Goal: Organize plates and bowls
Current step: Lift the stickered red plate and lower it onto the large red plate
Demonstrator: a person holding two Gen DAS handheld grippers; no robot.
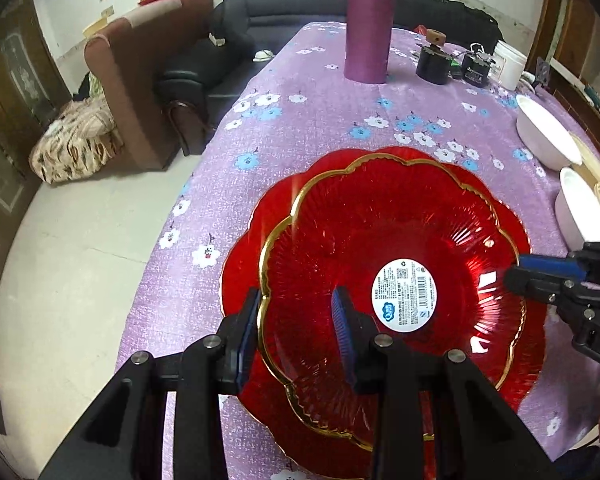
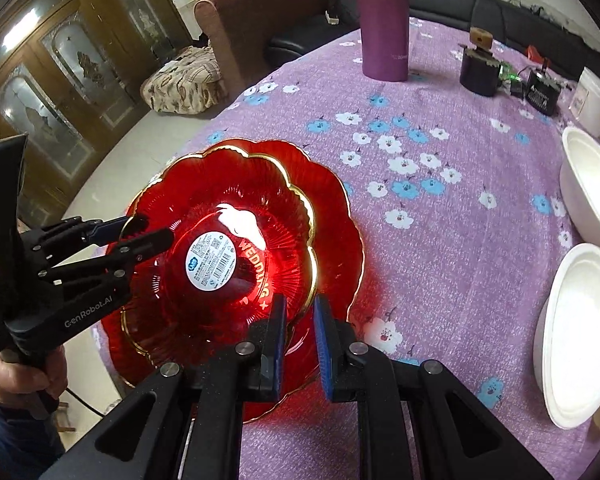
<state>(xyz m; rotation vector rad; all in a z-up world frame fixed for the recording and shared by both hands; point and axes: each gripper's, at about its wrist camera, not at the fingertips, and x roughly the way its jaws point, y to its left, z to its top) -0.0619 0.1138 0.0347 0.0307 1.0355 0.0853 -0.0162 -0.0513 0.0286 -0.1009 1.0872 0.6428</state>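
With the upper red scalloped glass plate with gold rim (image 1: pixel 396 248) seated on its twin red plate (image 2: pixel 340 216) left of the white bowls (image 2: pixel 592 184), you hold its rim between both grippers, left gripper (image 1: pixel 300 312) and right gripper (image 2: pixel 300 320), jaws narrowly apart; judged next: release, then clear.

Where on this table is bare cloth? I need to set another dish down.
Free: the floral purple tablecloth between the stacked red glass plates and white bowls, and before the purple cylinder. Crowded: the far right corner with dark jars.
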